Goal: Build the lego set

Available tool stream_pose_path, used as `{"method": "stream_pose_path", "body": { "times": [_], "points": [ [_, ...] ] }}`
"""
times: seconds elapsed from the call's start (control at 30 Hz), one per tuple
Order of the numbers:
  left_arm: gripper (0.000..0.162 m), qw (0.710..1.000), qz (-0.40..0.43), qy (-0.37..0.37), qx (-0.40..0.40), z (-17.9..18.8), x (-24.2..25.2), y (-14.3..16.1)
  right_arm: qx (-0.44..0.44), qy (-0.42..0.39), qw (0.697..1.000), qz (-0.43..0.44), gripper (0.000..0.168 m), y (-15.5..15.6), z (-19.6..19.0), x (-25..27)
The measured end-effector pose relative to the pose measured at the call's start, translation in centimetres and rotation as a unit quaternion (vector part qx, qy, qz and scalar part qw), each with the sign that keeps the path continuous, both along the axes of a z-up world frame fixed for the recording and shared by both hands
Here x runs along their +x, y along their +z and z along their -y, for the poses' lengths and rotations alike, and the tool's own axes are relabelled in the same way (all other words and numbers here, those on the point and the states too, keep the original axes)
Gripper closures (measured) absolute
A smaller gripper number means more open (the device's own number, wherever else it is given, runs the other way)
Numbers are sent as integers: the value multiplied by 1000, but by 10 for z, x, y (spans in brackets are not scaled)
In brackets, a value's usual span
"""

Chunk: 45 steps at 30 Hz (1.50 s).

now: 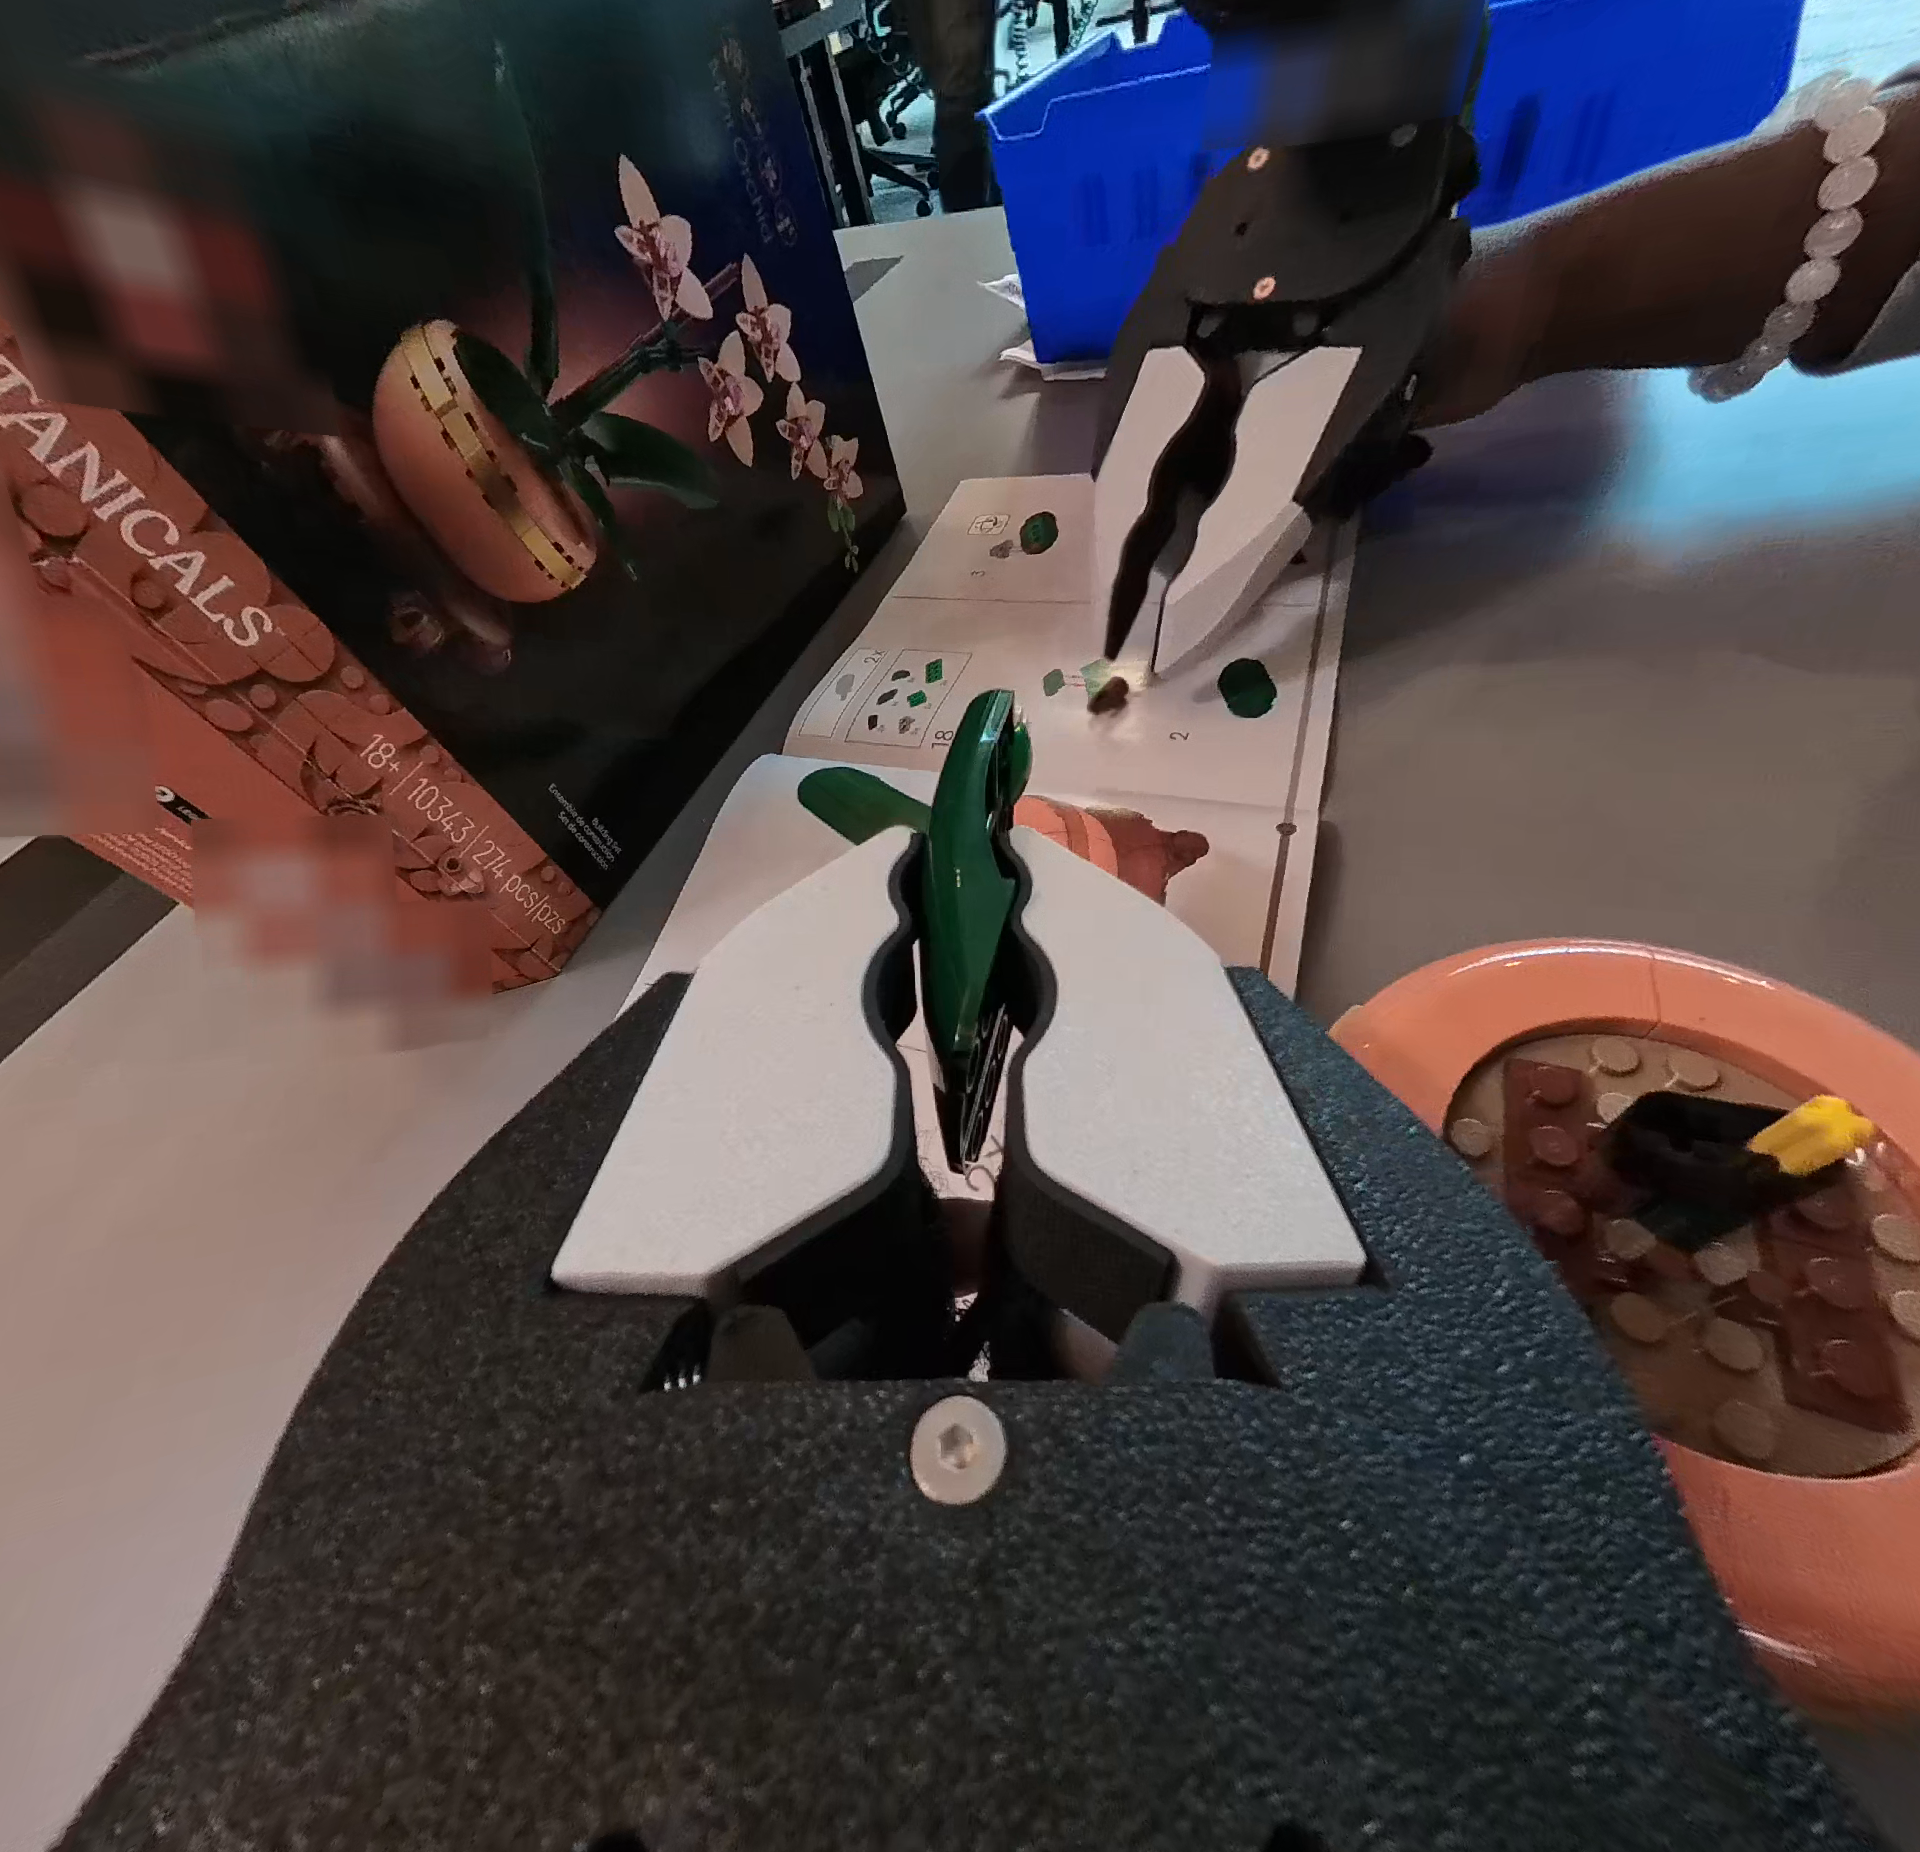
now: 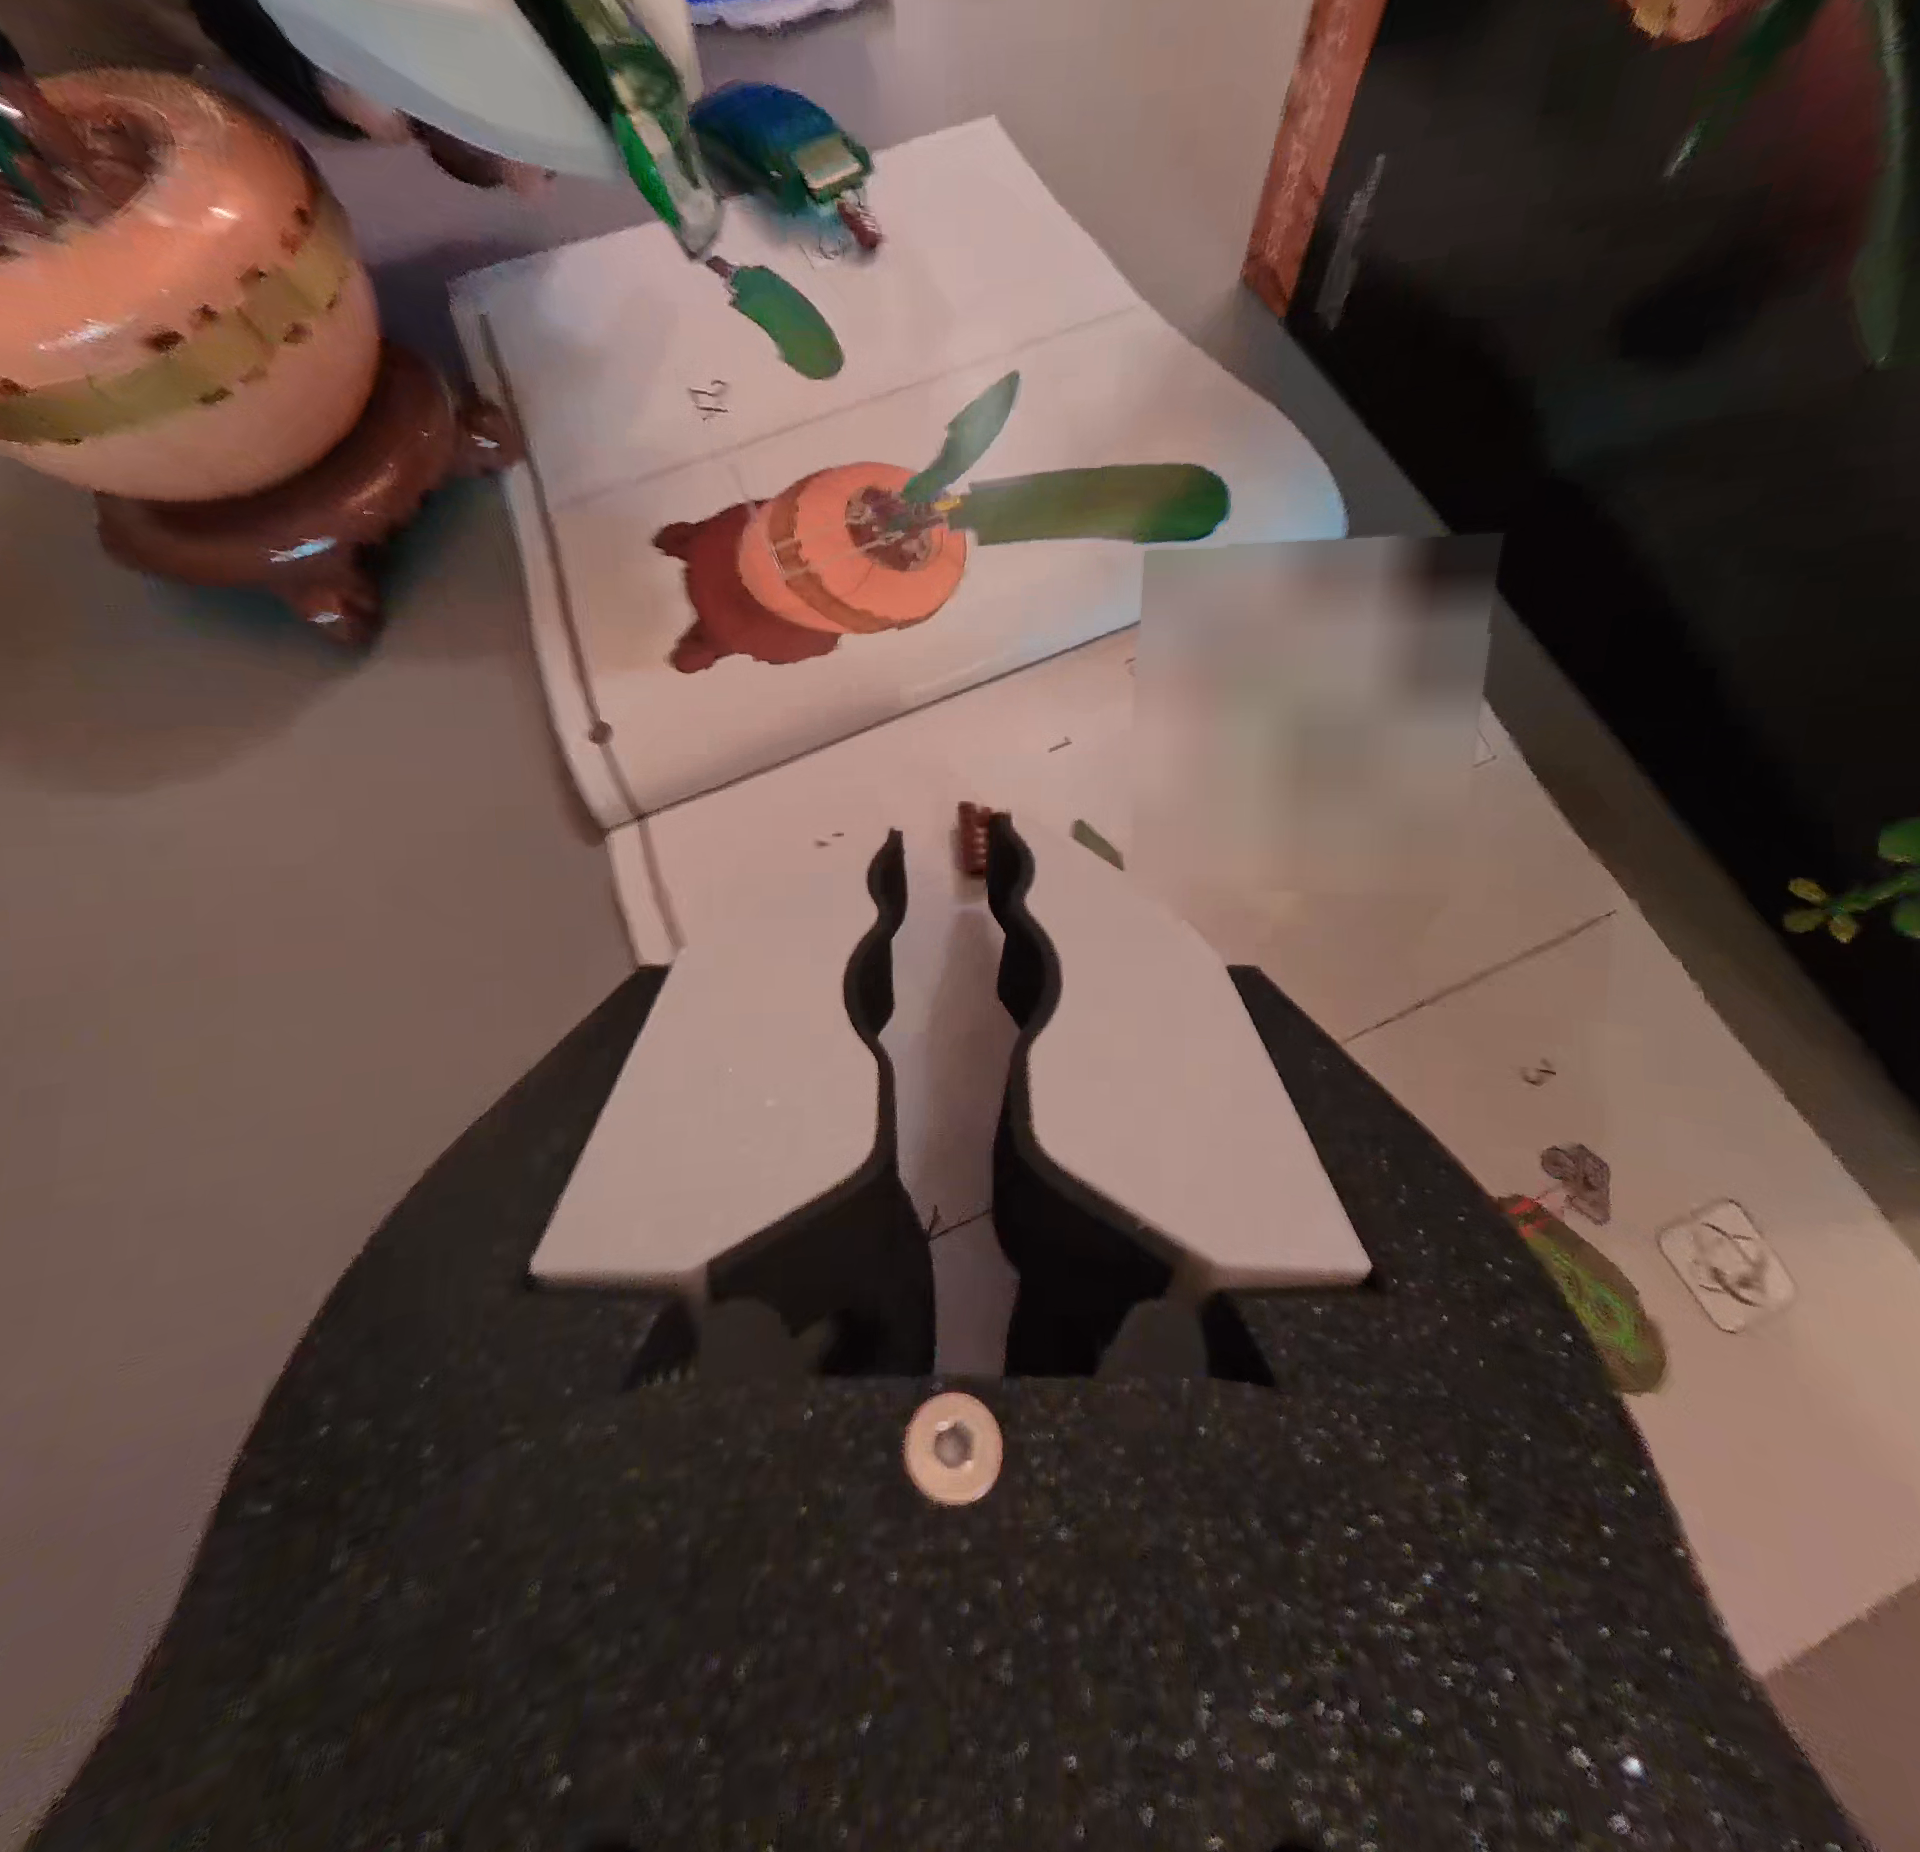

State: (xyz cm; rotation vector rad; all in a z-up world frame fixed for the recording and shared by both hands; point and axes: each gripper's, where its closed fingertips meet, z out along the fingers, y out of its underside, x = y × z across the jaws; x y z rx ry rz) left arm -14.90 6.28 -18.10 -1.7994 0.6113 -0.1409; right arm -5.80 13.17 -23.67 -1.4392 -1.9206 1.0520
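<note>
My left gripper [image 1: 961,852] is shut on a long dark green leaf piece [image 1: 971,929], held edge-up above the open instruction booklet [image 1: 1226,794]. The pink flower pot [image 1: 1455,981], with brown plates and a black and yellow piece inside, stands just to its right. My right gripper [image 2: 948,846] is narrowly open, tips down on the booklet [image 2: 831,659], with a small brown piece [image 2: 971,838] lying at its right fingertip. In the left wrist view the right gripper [image 1: 1132,659] is farther back over that brown piece [image 1: 1110,696]. The right wrist view shows the pot [image 2: 177,275] and leaf [image 2: 634,109] at upper left.
The set's box [image 1: 468,452] stands upright on the left, close to the booklet; it also shows in the right wrist view [image 2: 1558,244]. A blue bin [image 1: 1091,192] stands at the back. A person's hand with a bead bracelet [image 1: 1839,202] holds the right gripper. The grey table [image 1: 1610,711] surrounds them. My hands' fingertips stand some 12 cm from each other. To the pink flower pot [image 1: 1455,981]: left tips about 7 cm, right tips about 15 cm.
</note>
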Motion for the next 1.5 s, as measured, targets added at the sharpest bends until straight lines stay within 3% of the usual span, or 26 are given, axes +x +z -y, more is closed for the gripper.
{"method": "stream_pose_path", "body": {
  "times": [0.33, 1.3, 1.5],
  "points": [
    [151, 1000, 0, 2, -4, -1, -2, -3, 39, -1, 998, 44, 158, -12, -7, -10],
    [151, 1000, -6, -2, -2, 0, -1, -4, 117, -24, 991, 65, 157, -15, -15, -12],
    [151, 1000, -8, -3, 0, 0, 0, -4, 29, -67, 991, 116, 158, -18, -15, -11]
  ]
}}
